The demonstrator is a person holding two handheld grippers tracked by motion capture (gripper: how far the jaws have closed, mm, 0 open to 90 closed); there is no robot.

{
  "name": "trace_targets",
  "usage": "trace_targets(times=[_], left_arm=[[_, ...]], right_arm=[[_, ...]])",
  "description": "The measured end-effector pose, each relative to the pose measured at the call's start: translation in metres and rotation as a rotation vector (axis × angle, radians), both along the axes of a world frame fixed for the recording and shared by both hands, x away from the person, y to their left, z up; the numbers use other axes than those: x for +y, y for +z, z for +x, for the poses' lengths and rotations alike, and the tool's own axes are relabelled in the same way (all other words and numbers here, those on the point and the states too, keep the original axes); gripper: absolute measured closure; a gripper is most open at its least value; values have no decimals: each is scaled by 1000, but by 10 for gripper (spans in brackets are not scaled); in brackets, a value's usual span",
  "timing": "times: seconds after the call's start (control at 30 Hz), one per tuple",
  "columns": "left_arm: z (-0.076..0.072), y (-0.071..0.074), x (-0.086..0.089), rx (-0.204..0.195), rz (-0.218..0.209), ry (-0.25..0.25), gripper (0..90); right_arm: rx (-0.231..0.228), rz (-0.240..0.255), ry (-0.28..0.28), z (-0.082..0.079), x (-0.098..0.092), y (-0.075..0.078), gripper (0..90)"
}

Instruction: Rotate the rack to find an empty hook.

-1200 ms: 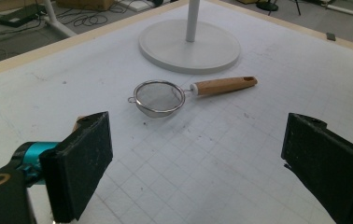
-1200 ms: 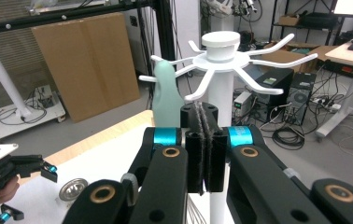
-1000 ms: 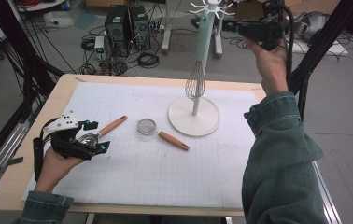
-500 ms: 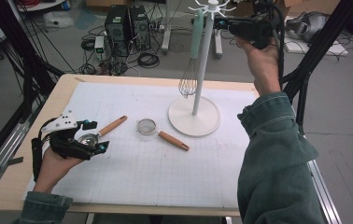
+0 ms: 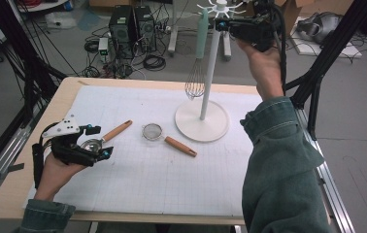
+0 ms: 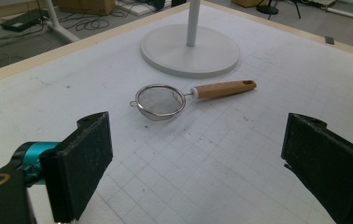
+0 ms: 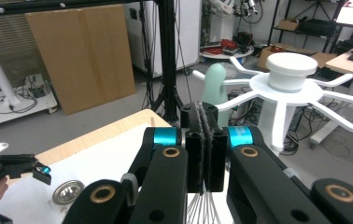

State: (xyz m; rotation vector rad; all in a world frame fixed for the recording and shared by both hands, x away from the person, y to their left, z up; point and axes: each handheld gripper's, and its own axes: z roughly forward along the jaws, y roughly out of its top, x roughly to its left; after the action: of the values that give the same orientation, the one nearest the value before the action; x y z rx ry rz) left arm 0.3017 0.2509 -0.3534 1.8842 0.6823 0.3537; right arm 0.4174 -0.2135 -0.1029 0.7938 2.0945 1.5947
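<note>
The right gripper [image 5: 223, 23], jaws pressed together with nothing between, sits high by the top of the white stand [image 5: 202, 119]; the whisk [image 5: 197, 73] hangs just left of it. The left gripper [image 5: 96, 145], jaws wide apart, rests far left.

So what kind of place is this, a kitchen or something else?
Probably a lab or workshop set up for recording, not a kitchen. The kitchen tools lie on a gridded mat on a table, computer towers and loose cables sit on the bare floor, and cardboard sheets lean behind.
</note>
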Motion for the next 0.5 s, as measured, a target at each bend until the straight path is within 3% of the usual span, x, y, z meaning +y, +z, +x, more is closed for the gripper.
trace_targets(times=[0.13, 0.5], left_arm=[[1, -1, 2, 4, -1, 5, 94], [1, -1, 5, 1, -2, 9, 93]], right_arm=[[-9, 11, 15, -5, -3, -2, 880], [-6, 2, 72, -20, -2, -26, 650]])
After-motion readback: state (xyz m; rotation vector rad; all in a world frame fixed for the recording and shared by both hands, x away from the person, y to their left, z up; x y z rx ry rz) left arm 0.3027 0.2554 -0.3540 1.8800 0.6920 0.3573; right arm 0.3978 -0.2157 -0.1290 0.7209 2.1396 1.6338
